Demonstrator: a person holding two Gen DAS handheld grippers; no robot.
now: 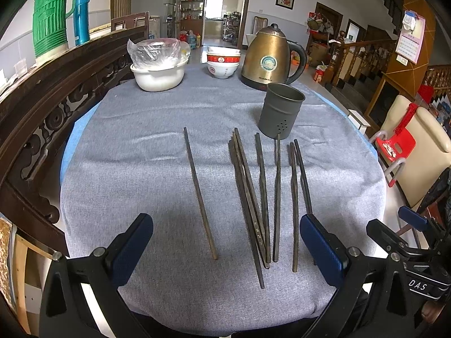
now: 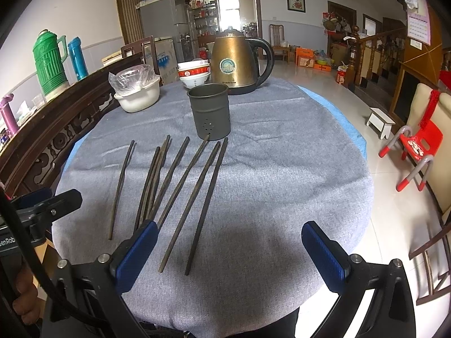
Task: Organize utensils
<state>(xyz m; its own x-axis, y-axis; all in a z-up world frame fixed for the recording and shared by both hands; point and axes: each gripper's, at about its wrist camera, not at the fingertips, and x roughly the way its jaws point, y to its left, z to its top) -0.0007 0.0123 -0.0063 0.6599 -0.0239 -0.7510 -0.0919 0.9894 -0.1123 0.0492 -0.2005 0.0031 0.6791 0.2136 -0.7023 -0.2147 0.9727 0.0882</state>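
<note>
Both grippers, left gripper (image 1: 225, 242) and right gripper (image 2: 229, 243), hover with fingers spread wide, grasping nothing. Dark chopsticks (image 1: 253, 197) lie loose mid-counter (image 1: 141, 169), one touching the upright metal cup (image 1: 282, 109). Right half is bare cloth; kettle (image 1: 267, 59) and bowls (image 1: 222, 62) line the far edge.
</note>
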